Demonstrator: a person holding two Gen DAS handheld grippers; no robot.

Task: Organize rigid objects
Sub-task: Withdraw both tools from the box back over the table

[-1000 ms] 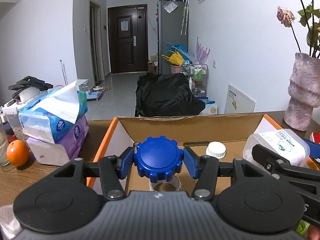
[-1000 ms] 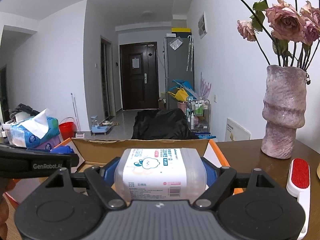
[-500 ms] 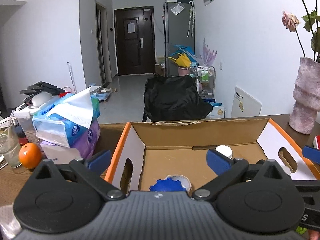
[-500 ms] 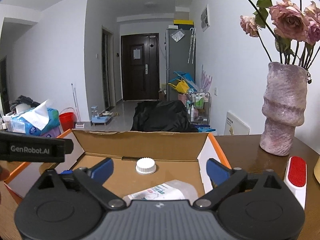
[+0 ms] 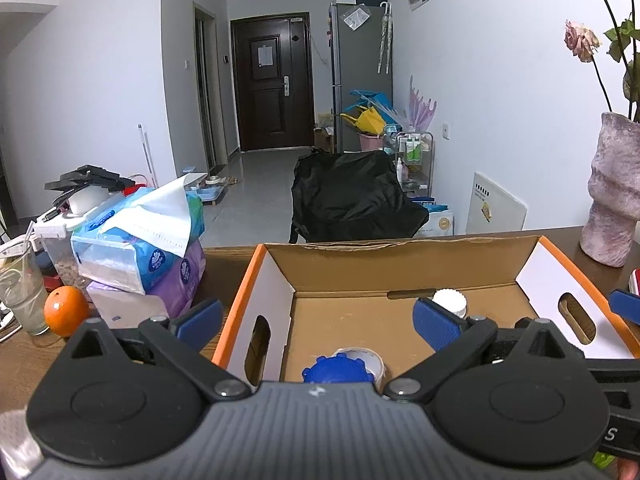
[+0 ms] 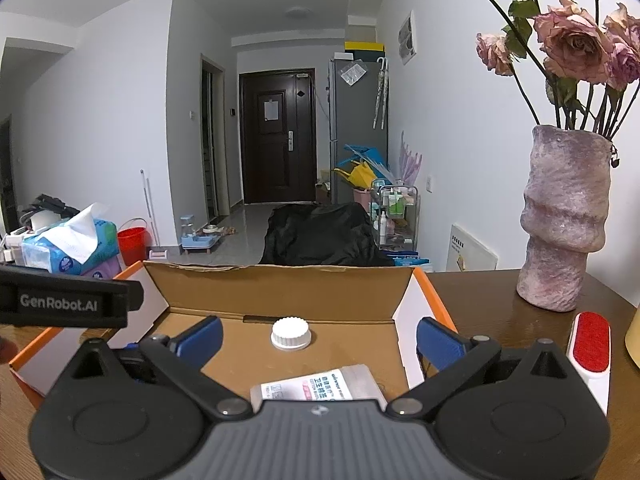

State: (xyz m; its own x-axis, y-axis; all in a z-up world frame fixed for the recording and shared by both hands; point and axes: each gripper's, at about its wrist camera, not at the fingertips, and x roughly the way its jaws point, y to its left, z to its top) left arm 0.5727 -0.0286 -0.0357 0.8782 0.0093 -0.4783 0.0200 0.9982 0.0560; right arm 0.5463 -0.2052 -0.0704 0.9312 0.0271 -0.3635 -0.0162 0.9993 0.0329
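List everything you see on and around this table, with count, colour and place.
cardboard box: one, brown with orange rim, centre of table
blue cap: one, blue, in box, near side
tape roll: one, whitish, in box beside blue cap
white cap: one, in box, near far wall
wipes container: one, clear with white label, in box, near side
tissue packs: two, blue on purple, left of box
orange: one, far left
glass: one, clear, beside orange
vase: one, pinkish, with dried roses, right
lint brush: one, red and white, right edge
left gripper: open, empty
right gripper: open, empty
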